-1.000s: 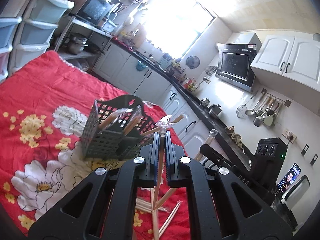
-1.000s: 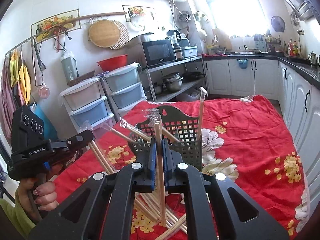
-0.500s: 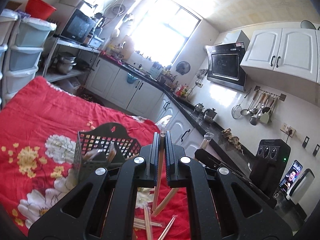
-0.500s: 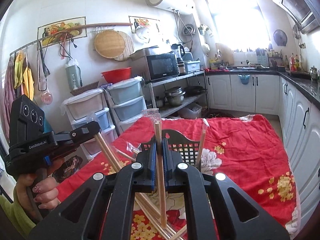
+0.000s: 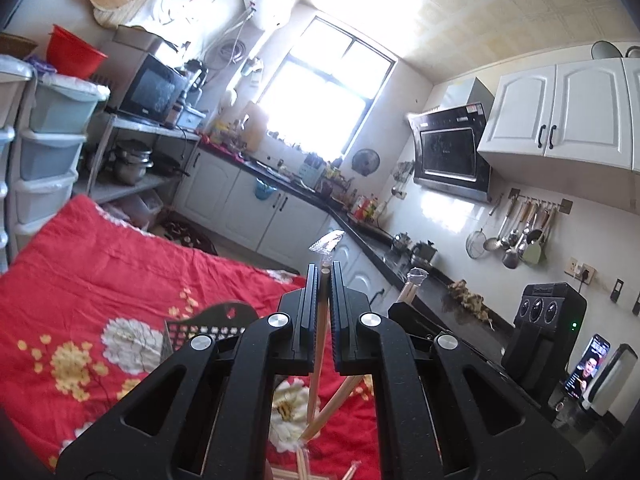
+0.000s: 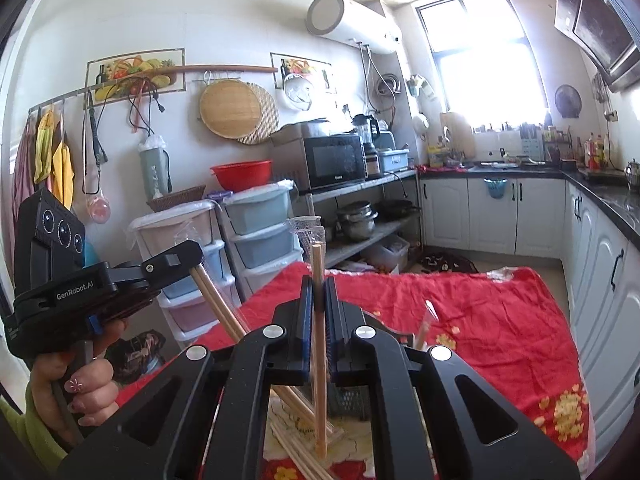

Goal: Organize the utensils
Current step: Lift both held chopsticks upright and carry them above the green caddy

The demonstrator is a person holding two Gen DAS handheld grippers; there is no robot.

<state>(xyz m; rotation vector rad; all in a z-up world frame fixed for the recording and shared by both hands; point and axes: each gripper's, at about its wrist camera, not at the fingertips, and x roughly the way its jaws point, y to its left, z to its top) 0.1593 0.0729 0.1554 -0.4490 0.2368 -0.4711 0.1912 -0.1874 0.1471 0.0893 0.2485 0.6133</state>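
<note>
In our left wrist view, the red floral tablecloth (image 5: 92,280) fills the nine o'clock side. On it, toward seven o'clock of centre, the dark grey perforated plastic utensil basket (image 5: 204,326) shows only its arched back edge above our gripper body. At centre, our left gripper (image 5: 324,280) has its fingers pressed onto a plastic-wrapped pair of wooden chopsticks (image 5: 320,328), which stands nearly upright, wrapper tip at twelve o'clock. Loose wooden chopsticks (image 5: 300,460) lie on the cloth at six o'clock. At three o'clock, the other black gripper (image 5: 412,312) holds a second wrapped pair.

In our right wrist view, at nine o'clock, the left hand (image 6: 80,384) grips that left gripper's (image 6: 176,260) handle, its chopsticks slanting down toward five o'clock. At centre, our right gripper (image 6: 318,300) pinches a wrapped pair of pale wooden chopsticks (image 6: 319,360) upright, their lower tips hanging above the scattered chopsticks (image 6: 296,452) at six o'clock. The basket (image 6: 352,400) sits just behind, mostly hidden by our gripper.
</note>
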